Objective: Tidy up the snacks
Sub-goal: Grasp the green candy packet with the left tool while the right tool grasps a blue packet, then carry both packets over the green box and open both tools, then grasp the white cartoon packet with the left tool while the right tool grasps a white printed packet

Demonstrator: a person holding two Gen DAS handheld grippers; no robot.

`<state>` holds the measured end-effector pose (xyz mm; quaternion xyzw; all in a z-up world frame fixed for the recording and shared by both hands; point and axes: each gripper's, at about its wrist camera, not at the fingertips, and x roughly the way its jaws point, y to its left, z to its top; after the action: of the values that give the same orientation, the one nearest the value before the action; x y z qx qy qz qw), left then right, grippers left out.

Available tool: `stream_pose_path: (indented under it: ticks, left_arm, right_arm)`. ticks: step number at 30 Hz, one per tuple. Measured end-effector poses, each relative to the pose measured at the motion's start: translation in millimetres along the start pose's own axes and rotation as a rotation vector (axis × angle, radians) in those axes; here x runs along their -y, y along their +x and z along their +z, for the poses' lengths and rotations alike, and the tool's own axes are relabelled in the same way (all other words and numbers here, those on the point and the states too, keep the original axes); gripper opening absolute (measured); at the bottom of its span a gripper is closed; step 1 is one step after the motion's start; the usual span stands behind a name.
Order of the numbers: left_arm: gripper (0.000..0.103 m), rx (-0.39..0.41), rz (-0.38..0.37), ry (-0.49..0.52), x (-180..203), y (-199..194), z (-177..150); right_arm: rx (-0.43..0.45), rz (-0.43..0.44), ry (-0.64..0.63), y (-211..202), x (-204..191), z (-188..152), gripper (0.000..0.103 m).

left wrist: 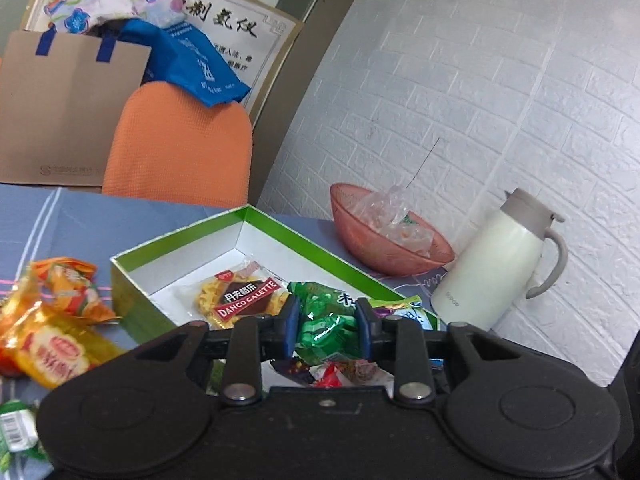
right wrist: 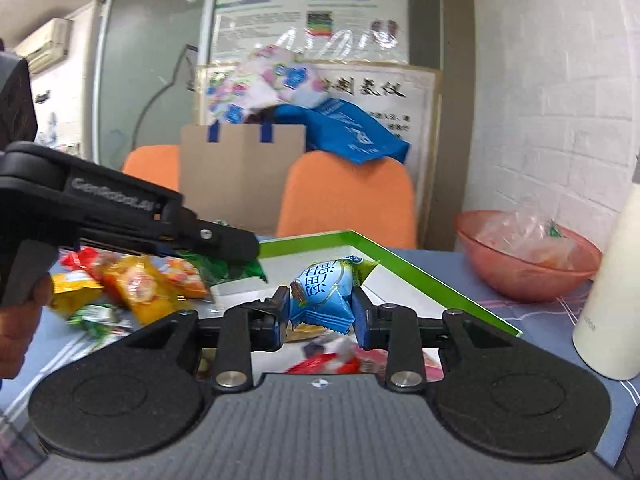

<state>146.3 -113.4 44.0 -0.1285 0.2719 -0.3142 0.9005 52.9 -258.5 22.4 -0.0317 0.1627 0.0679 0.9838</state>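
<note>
Both claws hang over the green box (left wrist: 132, 280) on the counter (left wrist: 120, 216): left claw (left wrist: 328, 320) clenches a green packet (left wrist: 326, 322), right claw (right wrist: 320, 308) clenches a blue packet (right wrist: 324, 296).

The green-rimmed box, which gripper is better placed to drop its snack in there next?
Probably the right. The right gripper holds the blue packet directly above the box. The left gripper grips a green packet near the box's edge beside the loose snacks.
</note>
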Motion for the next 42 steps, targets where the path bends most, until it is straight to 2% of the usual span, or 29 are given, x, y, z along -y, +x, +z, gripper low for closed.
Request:
stream_pose_path:
  ticks: [4,5,6,7,8,9,10,13,18,22,25,27,30,34,42]
  left_arm:
    - [0.084,-0.042,0.006,-0.015,-7.7,24.1,-4.9]
    - [0.089,-0.047,0.005,-0.019,-9.6,27.7,-7.0]
    - [0.103,-0.047,0.005,-0.020,-11.2,29.7,-9.3]
    - [0.103,-0.046,0.000,-0.022,-12.9,30.4,-11.4]
    - [0.103,-0.045,0.001,-0.030,-14.6,29.4,-13.5]
    - [0.103,-0.035,0.014,-0.045,-15.0,25.5,-15.3]
    - [0.103,-0.013,0.021,-0.056,-16.3,17.6,-16.6]
    - [0.103,0.040,0.019,-0.087,-22.2,-14.1,-14.8]
    - [0.103,0.122,0.084,-0.124,-41.4,-85.0,-19.8]
    - [0.103,0.144,0.157,-0.174,-63.2,-122.9,-39.8]
    - [0.103,0.115,0.159,-0.230,-80.7,-133.6,-58.6]
    - [0.103,0.076,0.137,-0.273,-92.1,-133.6,-68.4]
    - [0.103,0.030,0.103,-0.295,-102.0,-130.1,-77.4]
    - [0.103,-0.027,0.096,-0.304,-114.6,-121.9,-79.3]
    - [0.103,-0.108,0.053,-0.292,-128.8,-102.5,-75.0]
  right_arm:
    - [-0.025,-0.018,0.005,14.3,4.9,-5.4,0.055]
    - [-0.035,-0.022,0.004,18.2,5.8,-7.1,0.057]
    - [-0.048,-0.025,-0.001,22.5,6.4,-9.0,0.059]
    - [-0.059,-0.030,-0.012,25.7,5.6,-12.1,0.065]
    - [-0.072,-0.037,-0.025,29.3,4.7,-15.1,0.083]
    - [-0.085,-0.051,-0.036,31.1,4.0,-17.8,0.097]
    - [-0.082,-0.061,-0.041,29.8,3.4,-20.2,0.103]
    - [-0.051,-0.038,-0.016,16.0,5.2,-18.9,0.103]
    - [0.065,0.014,0.011,-18.0,-5.0,-6.5,0.103]
    - [0.088,0.120,0.034,-33.0,-23.2,-5.5,0.103]
    - [0.041,0.230,0.063,-33.4,-44.1,-14.5,0.103]
    - [-0.021,0.319,0.068,-26.2,-60.6,-23.4,0.103]
    - [-0.129,0.395,0.076,-10.5,-81.6,-36.2,0.103]
    - [-0.216,0.422,0.147,11.1,-88.5,-42.1,0.103]
    - [-0.275,0.399,0.193,29.6,-87.7,-52.4,0.103]
